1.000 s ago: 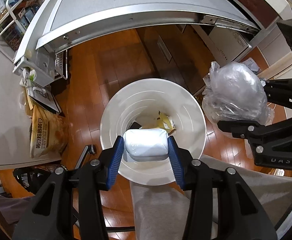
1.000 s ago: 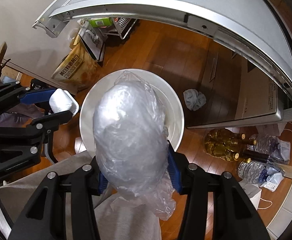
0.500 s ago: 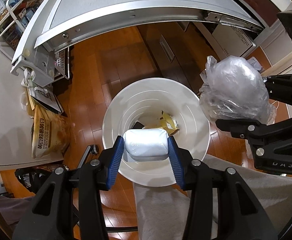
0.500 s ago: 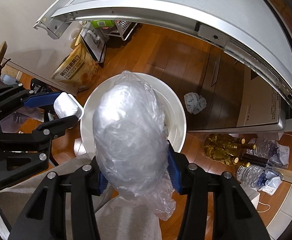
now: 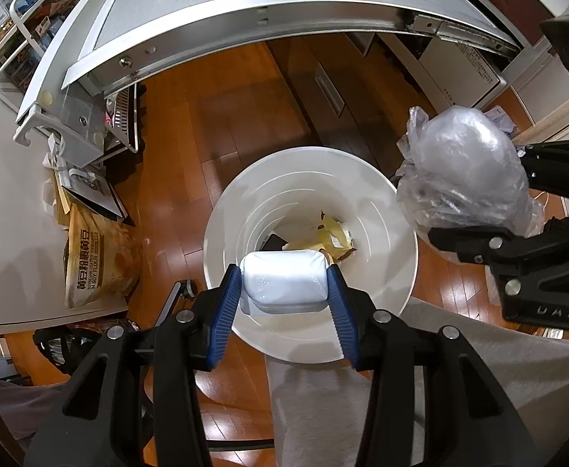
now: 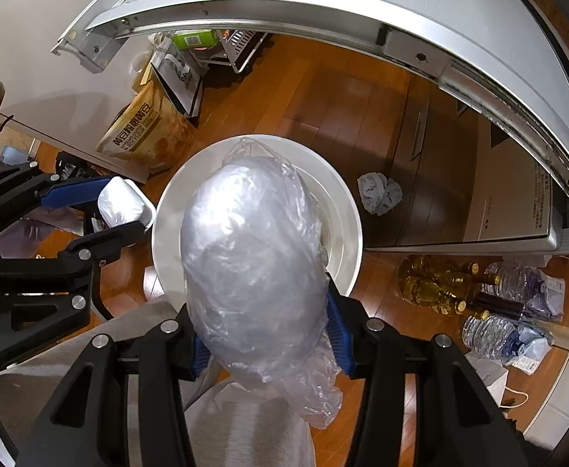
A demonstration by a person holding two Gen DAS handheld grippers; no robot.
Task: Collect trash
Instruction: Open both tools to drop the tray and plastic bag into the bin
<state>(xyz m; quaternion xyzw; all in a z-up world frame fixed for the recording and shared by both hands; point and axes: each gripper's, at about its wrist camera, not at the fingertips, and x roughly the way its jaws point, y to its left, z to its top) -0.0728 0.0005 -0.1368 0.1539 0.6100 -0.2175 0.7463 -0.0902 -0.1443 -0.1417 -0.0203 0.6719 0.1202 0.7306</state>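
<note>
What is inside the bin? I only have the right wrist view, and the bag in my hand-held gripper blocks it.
Observer: The left wrist view shows the bin holding yellow wrappers and a dark item at the bottom, with most of the bin unfilled.
Operator: Is the left hand-held gripper's load over the opening?
Observer: Yes. The left hand-held gripper is shut on a white pack, which sits above the near side of the opening.
Operator: And my bag?
Observer: In that view the bag, clamped in the right hand-held gripper, shows beside the bin's right rim. Whether it is over the opening cannot be told from there.
</note>
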